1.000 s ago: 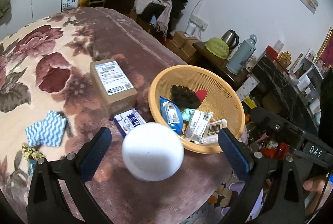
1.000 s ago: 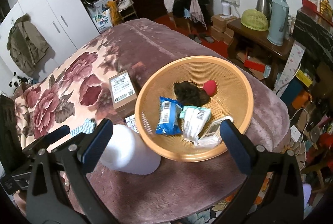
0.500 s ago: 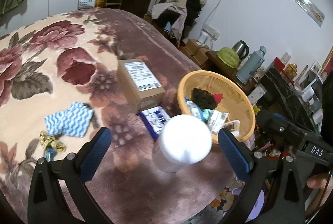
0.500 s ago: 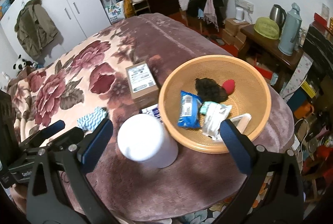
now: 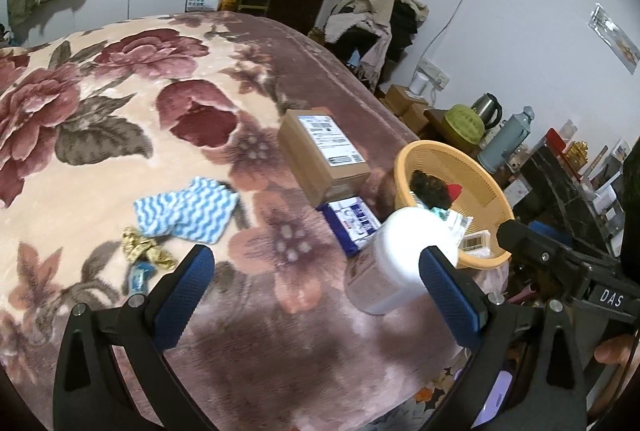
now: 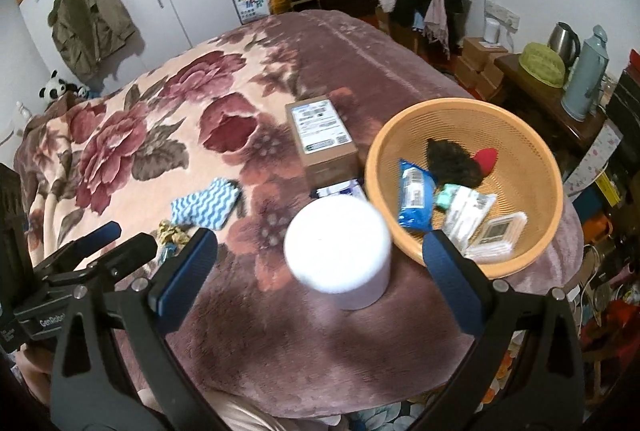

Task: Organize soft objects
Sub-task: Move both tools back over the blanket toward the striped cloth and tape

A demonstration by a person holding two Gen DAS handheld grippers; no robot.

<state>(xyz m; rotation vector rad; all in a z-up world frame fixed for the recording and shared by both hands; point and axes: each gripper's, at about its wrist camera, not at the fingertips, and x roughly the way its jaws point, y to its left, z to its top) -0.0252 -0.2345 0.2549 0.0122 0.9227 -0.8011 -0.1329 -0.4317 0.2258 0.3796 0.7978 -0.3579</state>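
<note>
The blue-and-white cloth point(image 5: 186, 213) lies loose on the floral blanket point(image 5: 100, 103), left of the cardboard box point(image 5: 322, 155) and well apart from the orange basket point(image 6: 548, 167), which already holds several packets. A second ago the left gripper point(image 5: 316, 277) looked down on the white tub point(image 6: 338, 247) and basket; now it has swung left, bringing the cloth and what may be crumpled wrappers point(image 5: 146, 251) into view. Both it and the right gripper point(image 6: 318, 255) are spread wide and empty, so the cloth is probably next.
</note>
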